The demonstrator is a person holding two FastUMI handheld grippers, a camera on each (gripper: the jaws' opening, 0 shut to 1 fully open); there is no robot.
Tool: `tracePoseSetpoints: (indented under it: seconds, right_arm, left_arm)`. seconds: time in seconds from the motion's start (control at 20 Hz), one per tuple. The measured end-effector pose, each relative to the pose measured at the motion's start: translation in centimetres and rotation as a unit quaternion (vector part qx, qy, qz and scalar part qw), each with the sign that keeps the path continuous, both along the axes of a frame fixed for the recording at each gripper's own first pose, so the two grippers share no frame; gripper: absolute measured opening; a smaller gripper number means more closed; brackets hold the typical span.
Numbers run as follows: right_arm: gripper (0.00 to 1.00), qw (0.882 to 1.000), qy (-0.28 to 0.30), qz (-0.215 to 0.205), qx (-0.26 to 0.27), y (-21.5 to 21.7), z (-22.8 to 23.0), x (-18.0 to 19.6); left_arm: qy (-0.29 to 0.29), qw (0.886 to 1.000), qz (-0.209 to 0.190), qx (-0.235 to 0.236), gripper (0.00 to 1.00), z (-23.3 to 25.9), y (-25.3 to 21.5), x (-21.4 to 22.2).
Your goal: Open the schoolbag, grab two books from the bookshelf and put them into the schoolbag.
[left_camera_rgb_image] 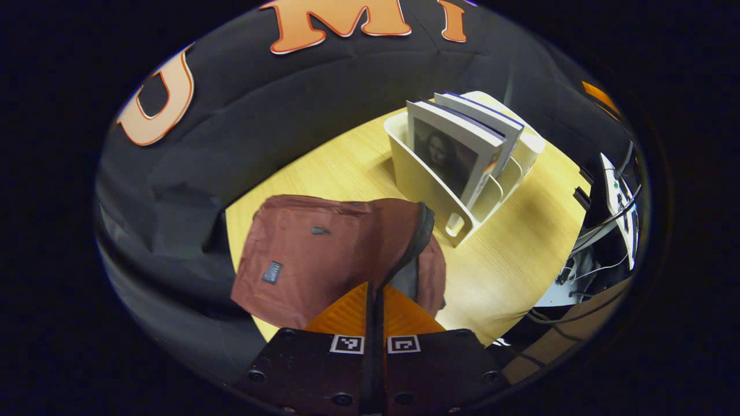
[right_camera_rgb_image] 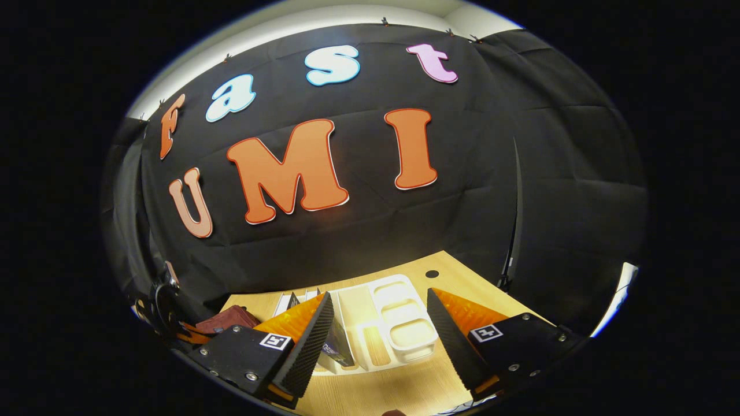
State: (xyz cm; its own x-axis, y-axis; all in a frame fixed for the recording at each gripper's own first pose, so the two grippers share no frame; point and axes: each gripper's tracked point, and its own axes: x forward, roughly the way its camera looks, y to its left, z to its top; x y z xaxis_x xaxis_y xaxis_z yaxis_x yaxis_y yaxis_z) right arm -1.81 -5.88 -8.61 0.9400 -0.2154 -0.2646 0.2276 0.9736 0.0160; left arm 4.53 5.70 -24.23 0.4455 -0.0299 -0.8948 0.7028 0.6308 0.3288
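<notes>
Soft, floppy reddish-brown fabric schoolbag (left_camera_rgb_image: 324,254) lies near-left on table; left gripper (left_camera_rgb_image: 374,300) pinched on its dark zip edge. Stiff, light paperback books (left_camera_rgb_image: 457,147) upright in white rack (left_camera_rgb_image: 422,185), far right. Right gripper (right_camera_rgb_image: 378,323) wide open, empty, above rack; grab spines/top edges.

A reddish-brown schoolbag (left_camera_rgb_image: 324,254) is lying flat just ahead of the left jaws; two books (left_camera_rgb_image: 462,144) are standing upright in the white bookshelf (left_camera_rgb_image: 428,185) beyond.

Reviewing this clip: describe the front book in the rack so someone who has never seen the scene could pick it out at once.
On the wooden table, beside the reddish-brown schoolbag, stands a white bookshelf with curved dividers. The front book stands in the slot nearest the schoolbag, leaning slightly. Unlike the second book behind it, whose cover is hidden, it shows a dark portrait painting on its cover.
</notes>
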Motion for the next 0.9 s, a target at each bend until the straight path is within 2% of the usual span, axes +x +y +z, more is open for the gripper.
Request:
tracePoseSetpoints:
  seconds: [0.3,0.55,0.7,0.9]
  right_arm:
    - [0.96,1.000,0.011,0.008,-0.008,1.8,-0.6,-0.8]
    - [0.97,0.999,0.031,0.002,-0.028,2.6,-1.8,-1.4]
    - [0.96,0.998,0.046,0.023,-0.031,4.6,-1.2,-0.3]
    - [0.96,0.993,0.068,0.079,-0.063,9.2,2.0,3.5]
  left_arm:
    - [-0.027,0.999,-0.017,0.013,0.00,4.0,1.4,4.1]
    - [-0.018,1.000,-0.022,-0.004,0.01,4.4,1.7,4.0]
    - [-0.010,0.999,-0.028,-0.014,0.01,4.1,2.0,3.7]
    - [-0.003,0.999,-0.021,-0.027,0.01,3.9,2.5,3.9]
